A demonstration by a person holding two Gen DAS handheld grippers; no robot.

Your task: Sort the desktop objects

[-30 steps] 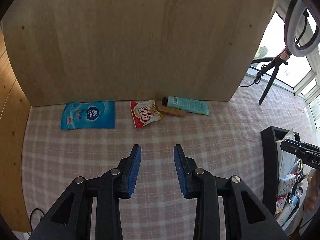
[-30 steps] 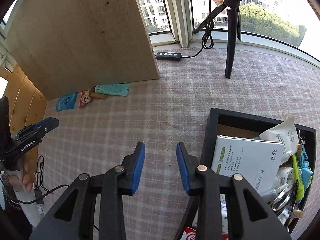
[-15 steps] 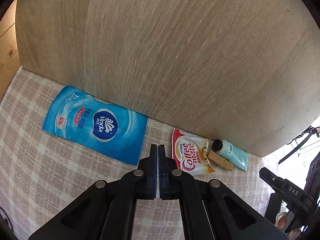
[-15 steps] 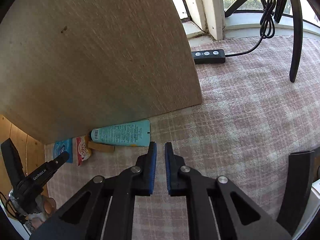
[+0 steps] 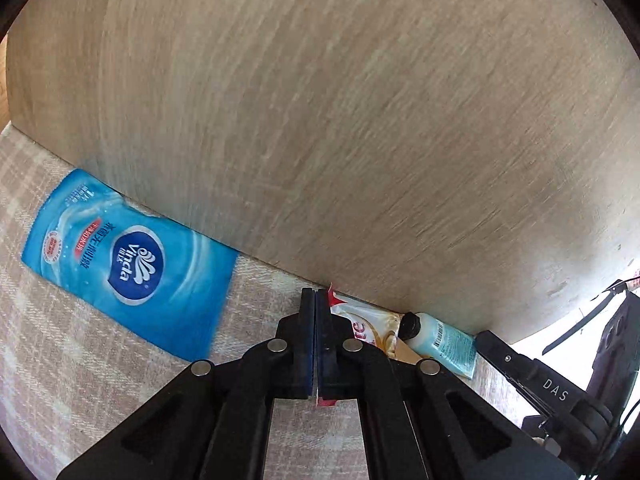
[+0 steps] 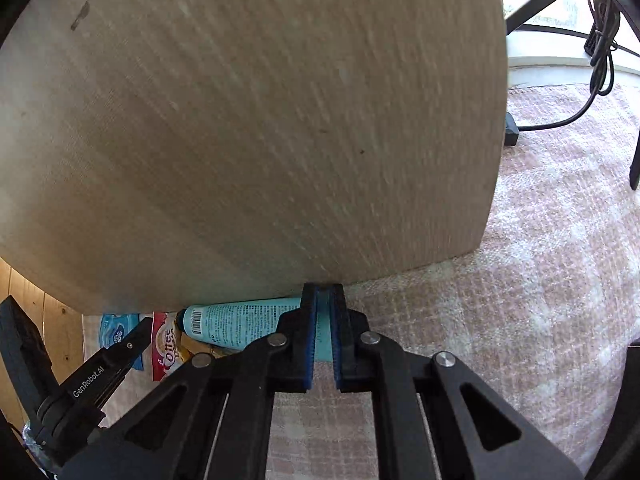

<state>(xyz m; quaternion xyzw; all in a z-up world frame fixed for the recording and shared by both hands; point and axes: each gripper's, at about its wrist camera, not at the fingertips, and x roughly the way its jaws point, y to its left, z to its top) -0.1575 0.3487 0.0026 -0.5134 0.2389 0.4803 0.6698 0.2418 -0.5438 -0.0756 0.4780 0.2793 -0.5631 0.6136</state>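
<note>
checked cloth (image 6: 540,280); left gripper (image 5: 315,344) on sachet (image 5: 370,326), right gripper (image 6: 324,336) on tube (image 6: 240,322)

- The left gripper (image 5: 315,344) had matte black triangular cut-out arms, silver round rivets and blue ribbed pads (image 5: 307,340).
- The right gripper (image 6: 324,336) matched it; white "DAS" and "GenRobot.AI" lettering marked their sides.
</note>
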